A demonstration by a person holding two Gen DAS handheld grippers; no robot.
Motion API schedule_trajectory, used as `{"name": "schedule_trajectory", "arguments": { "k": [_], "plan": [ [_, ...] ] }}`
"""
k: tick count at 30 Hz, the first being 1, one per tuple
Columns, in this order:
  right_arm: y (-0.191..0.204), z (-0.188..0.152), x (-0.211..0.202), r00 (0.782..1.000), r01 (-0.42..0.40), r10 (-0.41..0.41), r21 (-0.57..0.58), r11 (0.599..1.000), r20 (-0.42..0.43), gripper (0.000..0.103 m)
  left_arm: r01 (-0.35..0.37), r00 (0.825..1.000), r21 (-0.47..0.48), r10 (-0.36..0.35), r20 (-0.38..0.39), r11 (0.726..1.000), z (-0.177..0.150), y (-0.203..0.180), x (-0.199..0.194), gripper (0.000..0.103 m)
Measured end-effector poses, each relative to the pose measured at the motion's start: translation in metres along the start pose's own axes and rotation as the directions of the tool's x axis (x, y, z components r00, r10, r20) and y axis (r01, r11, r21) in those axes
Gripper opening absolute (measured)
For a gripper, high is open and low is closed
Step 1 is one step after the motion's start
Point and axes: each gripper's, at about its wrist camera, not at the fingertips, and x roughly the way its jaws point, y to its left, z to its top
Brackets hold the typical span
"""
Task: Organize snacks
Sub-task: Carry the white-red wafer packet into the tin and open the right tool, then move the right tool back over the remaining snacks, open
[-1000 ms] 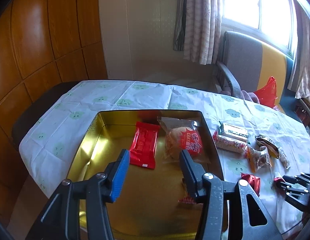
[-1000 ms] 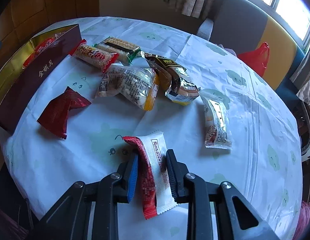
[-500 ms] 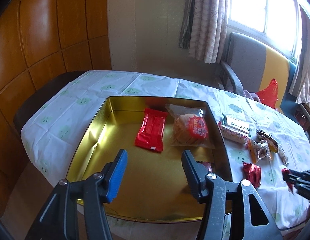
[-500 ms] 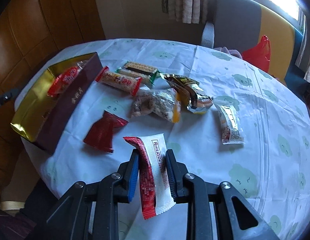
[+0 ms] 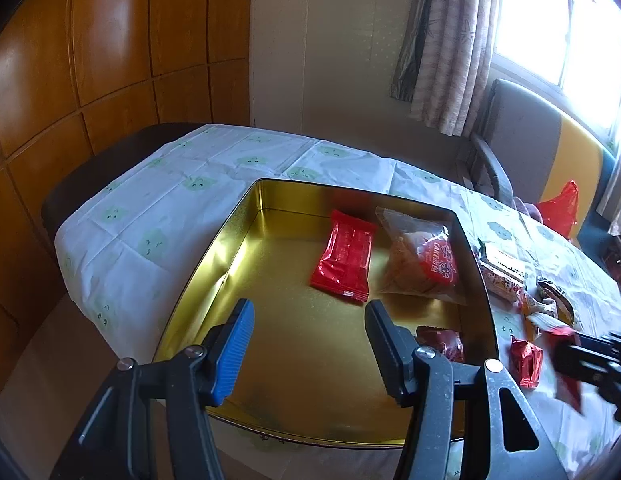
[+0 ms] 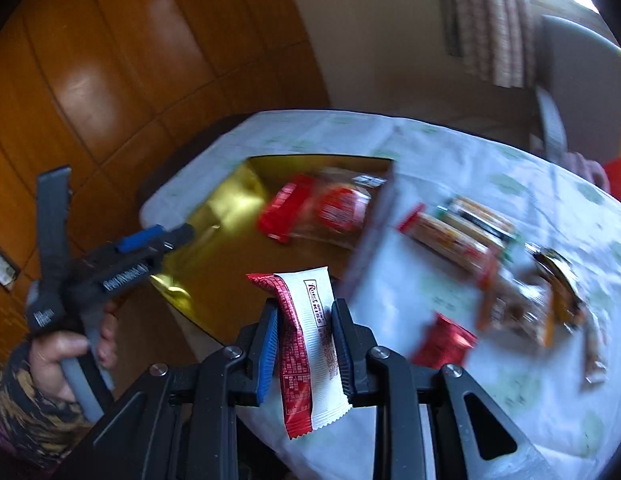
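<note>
Over the gold tin point(image 5: 246, 248), the left claw point(image 5: 308, 344) gapes empty; the right claw point(image 6: 304, 338) pinches a red-and-white snack packet point(image 6: 310, 340)

The left wrist view looks steeply down, close above the near edge of the gold tin point(image 5: 246, 240), facing the window. The right wrist view looks down from the tin's point(image 6: 214, 224) right, slightly farther back, motion-blurred. Both views share the tin's interior and the snacks beside it.
</note>
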Motion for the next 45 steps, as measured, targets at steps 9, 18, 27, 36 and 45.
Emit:
{"name": "schedule_trajectory", "arguments": {
  "k": [9,18,27,36,45],
  "plan": [
    [0.045,0.000,0.089,0.985,0.024,-0.047,-0.137,0.990,-0.166,0.026,-0.010,1.000,-0.026,0.009,-0.024,1.000,-0.002,0.010,0.008,0.058],
    [0.025,-0.012,0.073,0.990,0.074,-0.083,-0.079,0.994,-0.118,0.026,-0.005,0.999,-0.002,0.005,-0.032,1.000,-0.007,0.001,0.011,0.058],
    [0.019,-0.017,0.041,0.986,0.163,-0.164,-0.053,0.985,-0.024,0.028,0.025,1.000,0.053,-0.025,-0.010,0.998,-0.009,-0.018,0.000,0.061],
    [0.013,-0.026,0.023,0.979,0.202,-0.202,-0.036,0.979,0.012,0.028,0.039,0.999,0.084,-0.039,-0.010,0.996,-0.013,-0.029,-0.004,0.061],
    [-0.001,-0.038,0.010,0.970,0.241,-0.241,0.020,0.970,0.033,0.028,0.047,0.999,0.114,-0.046,-0.015,0.992,-0.017,-0.040,-0.006,0.061]
  ]
}}
